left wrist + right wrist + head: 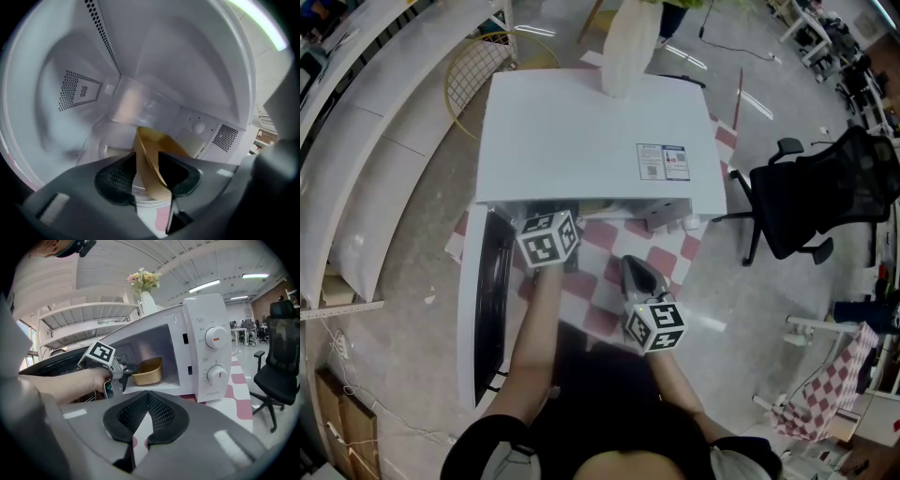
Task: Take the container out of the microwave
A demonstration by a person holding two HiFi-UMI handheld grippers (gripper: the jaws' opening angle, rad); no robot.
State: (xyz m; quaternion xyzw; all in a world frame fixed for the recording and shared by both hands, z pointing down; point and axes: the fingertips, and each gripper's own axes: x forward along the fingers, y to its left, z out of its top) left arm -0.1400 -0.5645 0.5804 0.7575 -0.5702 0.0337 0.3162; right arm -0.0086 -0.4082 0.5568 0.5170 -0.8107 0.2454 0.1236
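Tan plastic, the container [157, 140] sits inside the microwave [206, 333]. Its near wall stands between the jaws of the left tongs [147, 164], which are spread to full width and straddle it without pinching. The right tongs [148, 397] hang outside the cavity, to the right of the left pair, with jaws closed together on nothing. The risk, as I judge it, is that a grip here takes only one thin, slanted wall. A pull could then tip the container or let the wall slip from the pads, and dragging it low may catch it on the cavity's front lip.
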